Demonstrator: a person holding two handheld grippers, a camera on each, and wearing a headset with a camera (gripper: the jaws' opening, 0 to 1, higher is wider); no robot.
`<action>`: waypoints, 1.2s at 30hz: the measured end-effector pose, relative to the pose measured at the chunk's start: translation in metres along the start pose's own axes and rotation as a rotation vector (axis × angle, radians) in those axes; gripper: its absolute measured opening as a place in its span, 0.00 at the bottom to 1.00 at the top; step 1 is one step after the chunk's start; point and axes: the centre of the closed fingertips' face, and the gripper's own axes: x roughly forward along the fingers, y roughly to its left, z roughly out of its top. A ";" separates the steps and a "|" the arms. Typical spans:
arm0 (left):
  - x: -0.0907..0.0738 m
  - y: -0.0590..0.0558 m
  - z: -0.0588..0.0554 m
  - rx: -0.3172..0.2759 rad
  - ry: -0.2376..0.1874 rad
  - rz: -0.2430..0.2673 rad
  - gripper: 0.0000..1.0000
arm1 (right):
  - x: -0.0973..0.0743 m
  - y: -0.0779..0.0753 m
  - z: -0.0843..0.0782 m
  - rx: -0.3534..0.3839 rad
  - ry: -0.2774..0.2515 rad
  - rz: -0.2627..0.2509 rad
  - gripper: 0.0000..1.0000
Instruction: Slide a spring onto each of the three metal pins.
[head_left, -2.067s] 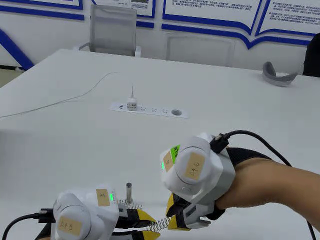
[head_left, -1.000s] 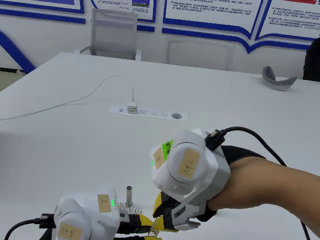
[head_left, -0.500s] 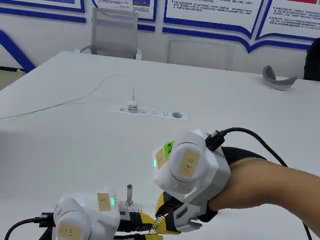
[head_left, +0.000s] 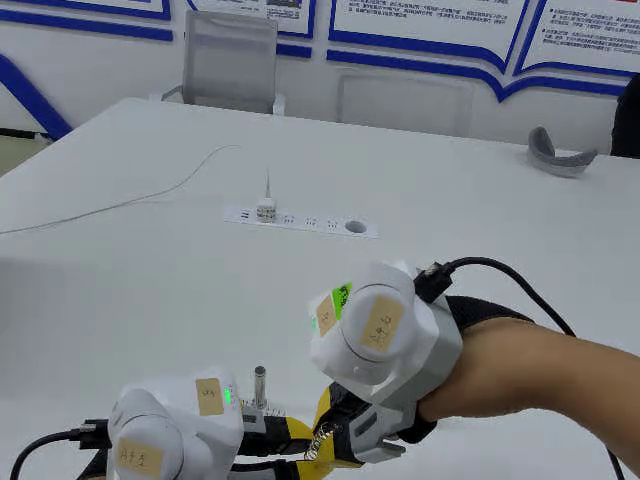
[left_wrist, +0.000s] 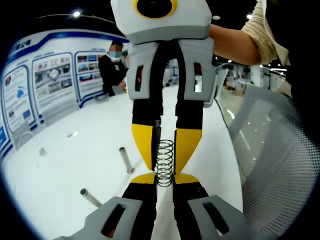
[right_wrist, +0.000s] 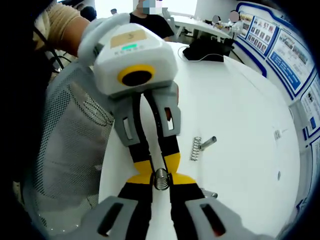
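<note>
Left gripper view: spring (left_wrist: 164, 162) between left gripper (left_wrist: 165, 181) and right gripper (left_wrist: 164, 156)

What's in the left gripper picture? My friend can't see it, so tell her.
Two yellow-tipped grippers meet tip to tip over a white table: the left gripper from below, the right gripper from above, both pinching one small spring. Two metal pins sit on the table at the picture's left.

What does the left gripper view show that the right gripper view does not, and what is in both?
Left gripper view: two bare metal pins on the white table. Right gripper view: a loose second spring beside a short metal pin. Both: the coiled metal spring held between the left tongs and right tongs.
</note>
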 end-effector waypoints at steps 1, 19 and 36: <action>0.000 0.000 0.001 0.001 -0.002 0.000 0.11 | 0.000 0.000 0.000 0.002 0.000 0.000 0.14; -0.001 0.004 -0.002 -0.008 0.001 0.018 0.14 | -0.003 -0.003 0.001 -0.003 0.000 -0.011 0.13; -0.016 0.011 -0.012 -0.075 -0.001 0.053 0.25 | -0.011 -0.011 -0.008 0.016 0.014 -0.039 0.13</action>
